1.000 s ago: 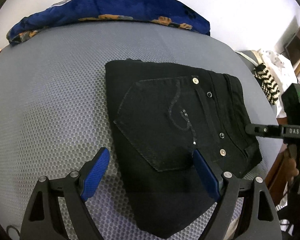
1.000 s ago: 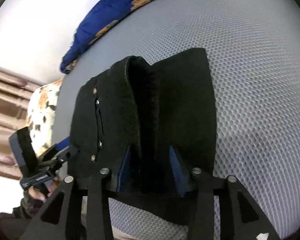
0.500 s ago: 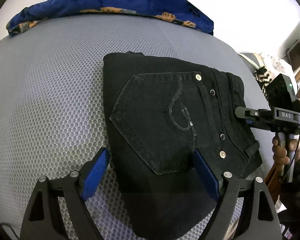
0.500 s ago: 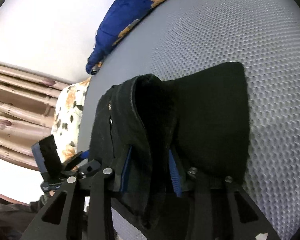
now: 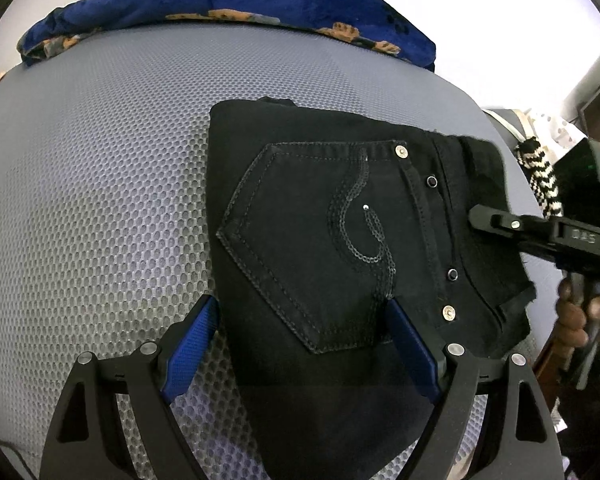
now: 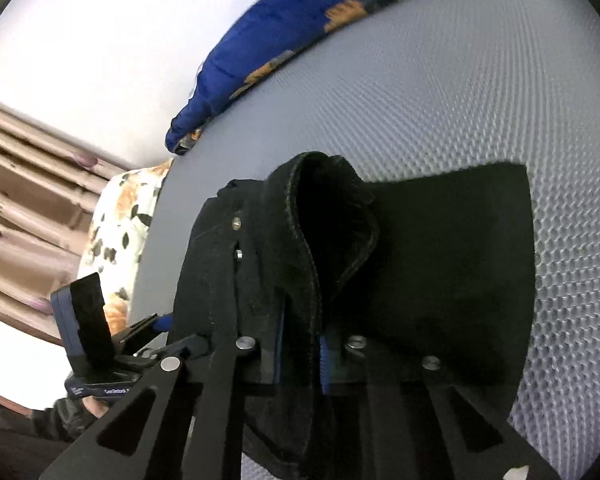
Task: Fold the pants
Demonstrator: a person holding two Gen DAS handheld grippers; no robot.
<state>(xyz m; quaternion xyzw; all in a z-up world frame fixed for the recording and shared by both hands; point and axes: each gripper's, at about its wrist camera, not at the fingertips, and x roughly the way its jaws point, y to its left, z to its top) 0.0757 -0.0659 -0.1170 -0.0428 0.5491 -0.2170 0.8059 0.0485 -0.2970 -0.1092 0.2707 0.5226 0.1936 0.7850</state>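
Closing on the pants' (image 6: 440,264) waistband, right tool (image 6: 300,354) pinches it; left tool (image 5: 300,344) gapes.

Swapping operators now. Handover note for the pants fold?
Left tongs: open, straddling the near edge of the black pants, nothing pinched.
Right tongs: closing, a raised ridge of waistband fabric between the pads.
Pants: folded into a compact stack on the grey mesh surface, back pocket up.
Done: main folds.
Left: probably one last fold or tidy with the pinched edge.
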